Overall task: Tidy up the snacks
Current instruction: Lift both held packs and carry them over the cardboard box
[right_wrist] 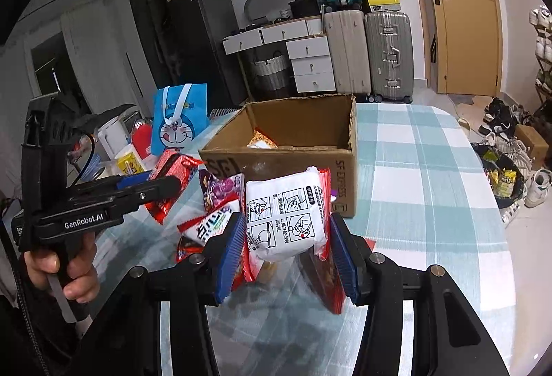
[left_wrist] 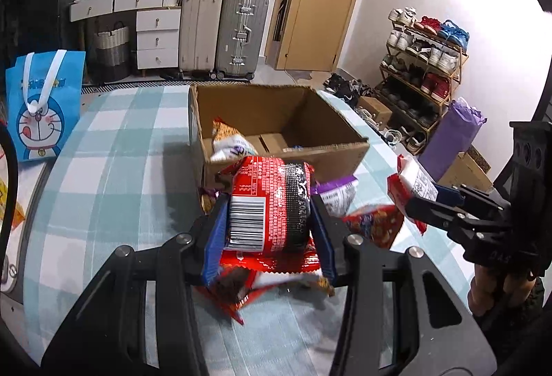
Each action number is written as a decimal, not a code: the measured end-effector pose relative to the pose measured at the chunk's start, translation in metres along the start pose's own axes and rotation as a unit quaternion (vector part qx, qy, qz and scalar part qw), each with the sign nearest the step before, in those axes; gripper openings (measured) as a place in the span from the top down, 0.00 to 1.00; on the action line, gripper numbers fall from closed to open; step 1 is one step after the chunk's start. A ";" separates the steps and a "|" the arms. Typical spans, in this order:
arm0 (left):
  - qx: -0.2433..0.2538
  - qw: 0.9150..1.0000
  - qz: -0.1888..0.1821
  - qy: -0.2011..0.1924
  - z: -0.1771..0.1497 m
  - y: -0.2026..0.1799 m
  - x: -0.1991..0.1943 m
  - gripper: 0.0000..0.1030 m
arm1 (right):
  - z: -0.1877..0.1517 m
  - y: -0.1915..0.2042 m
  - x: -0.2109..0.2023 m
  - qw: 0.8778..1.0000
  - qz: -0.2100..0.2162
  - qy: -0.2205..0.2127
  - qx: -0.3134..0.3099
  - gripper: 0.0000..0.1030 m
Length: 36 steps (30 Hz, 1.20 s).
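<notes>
Snack packets are being gripped one per gripper, a red one between the left gripper (left_wrist: 269,220) fingers and a white one (right_wrist: 286,214) in the right gripper (right_wrist: 286,248), mid-frame before one cardboard box (left_wrist: 345,148) holding two visible packets.

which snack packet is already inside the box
The orange-and-white packet leaning against the cardboard box's left inner wall; the other packets lie outside on the table or sit in the tongs.

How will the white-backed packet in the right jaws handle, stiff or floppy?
Probably soft: the packet bulges between the right gripper jaws like a puffy pillow. Likely light for its size, since it sits up without sagging. The glossy film may be slippery, and the crimped red edges look floppy.
</notes>
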State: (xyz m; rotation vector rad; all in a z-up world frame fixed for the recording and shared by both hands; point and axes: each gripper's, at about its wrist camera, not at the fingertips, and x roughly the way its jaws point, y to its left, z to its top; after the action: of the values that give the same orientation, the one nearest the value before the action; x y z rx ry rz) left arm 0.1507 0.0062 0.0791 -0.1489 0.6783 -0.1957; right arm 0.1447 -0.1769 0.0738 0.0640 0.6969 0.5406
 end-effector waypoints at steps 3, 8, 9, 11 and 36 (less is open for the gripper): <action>-0.007 1.000 0.002 -0.002 0.008 0.003 0.006 0.59 | 0.007 -0.003 0.005 1.000 -0.002 -0.003 0.008 0.51; -0.007 1.000 0.008 -0.004 0.018 0.008 0.015 0.59 | 0.016 -0.007 0.012 1.000 0.000 -0.008 0.018 0.51; -0.008 1.000 0.009 -0.004 0.019 0.009 0.017 0.59 | 0.017 -0.007 0.013 1.000 -0.002 -0.008 0.018 0.51; -0.007 1.000 0.010 -0.004 0.022 0.010 0.021 0.59 | 0.019 -0.008 0.017 1.000 -0.002 -0.007 0.020 0.51; 0.012 1.000 0.020 -0.004 0.070 0.009 0.082 0.59 | 0.072 -0.016 0.068 1.000 -0.001 -0.007 0.013 0.51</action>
State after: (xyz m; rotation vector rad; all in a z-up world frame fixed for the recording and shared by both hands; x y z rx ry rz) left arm 0.2585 0.0019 0.0816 -0.1123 0.6708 -0.1650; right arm 0.2401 -0.1480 0.0850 0.0913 0.6908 0.5295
